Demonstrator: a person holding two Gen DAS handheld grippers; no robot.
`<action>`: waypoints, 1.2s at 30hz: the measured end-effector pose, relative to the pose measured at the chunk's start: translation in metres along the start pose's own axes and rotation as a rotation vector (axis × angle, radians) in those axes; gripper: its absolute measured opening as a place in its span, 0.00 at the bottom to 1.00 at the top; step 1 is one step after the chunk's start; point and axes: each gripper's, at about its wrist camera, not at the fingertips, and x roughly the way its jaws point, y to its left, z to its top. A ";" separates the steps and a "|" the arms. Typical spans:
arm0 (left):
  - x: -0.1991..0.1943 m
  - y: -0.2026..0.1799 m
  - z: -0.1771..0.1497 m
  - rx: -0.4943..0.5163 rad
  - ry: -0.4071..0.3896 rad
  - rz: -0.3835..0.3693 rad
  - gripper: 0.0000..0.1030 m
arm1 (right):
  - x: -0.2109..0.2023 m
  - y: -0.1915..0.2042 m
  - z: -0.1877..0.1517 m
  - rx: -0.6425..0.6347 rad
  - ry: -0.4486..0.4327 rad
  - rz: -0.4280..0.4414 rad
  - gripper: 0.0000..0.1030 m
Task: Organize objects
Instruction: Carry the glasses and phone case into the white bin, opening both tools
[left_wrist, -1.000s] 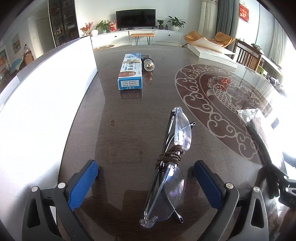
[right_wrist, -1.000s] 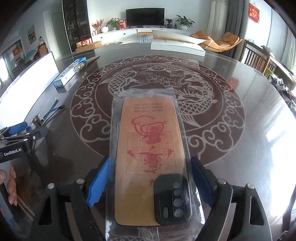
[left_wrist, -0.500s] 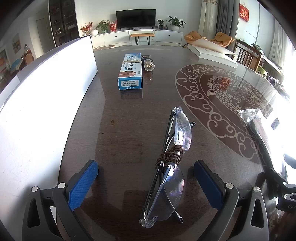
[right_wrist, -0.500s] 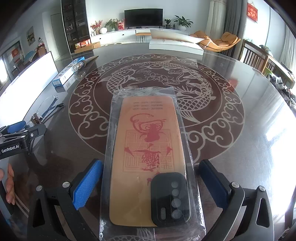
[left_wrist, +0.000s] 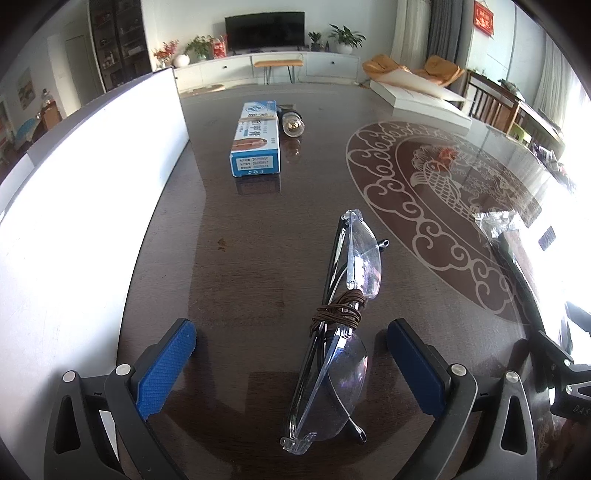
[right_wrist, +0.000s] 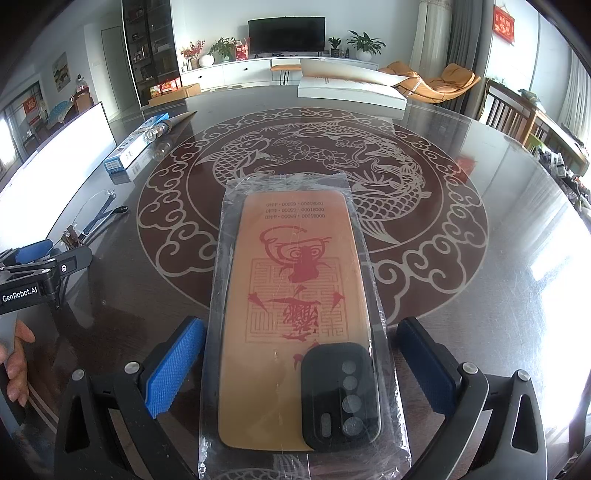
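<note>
Sealed in a clear plastic sleeve (right_wrist: 295, 321): an orange phone case (right_wrist: 291, 314), flat on the glossy dark table (right_wrist: 480, 295), between wide-apart right gripper (right_wrist: 295, 373) pads, untouched. Folded glasses (left_wrist: 340, 314) between spread left gripper (left_wrist: 291, 365) pads, untouched. Blue box (left_wrist: 255, 140), living room beyond

A: Daylight pours in from the right, washing the table (right_wrist: 524, 258) in white glare!

B: Same in the left view, where the white board (left_wrist: 74, 206) is blown out. Sharp focus, edges bent by fisheye, corners black.
</note>
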 end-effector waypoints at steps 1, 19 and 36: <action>0.002 0.000 0.004 0.022 0.033 -0.013 1.00 | 0.000 0.000 0.000 -0.001 0.001 0.001 1.00; -0.050 0.003 -0.005 -0.047 -0.092 -0.252 0.13 | -0.016 -0.019 0.019 0.122 0.110 0.172 0.74; -0.225 0.206 -0.065 -0.367 -0.344 0.041 0.13 | -0.137 0.213 0.086 -0.101 -0.039 0.715 0.74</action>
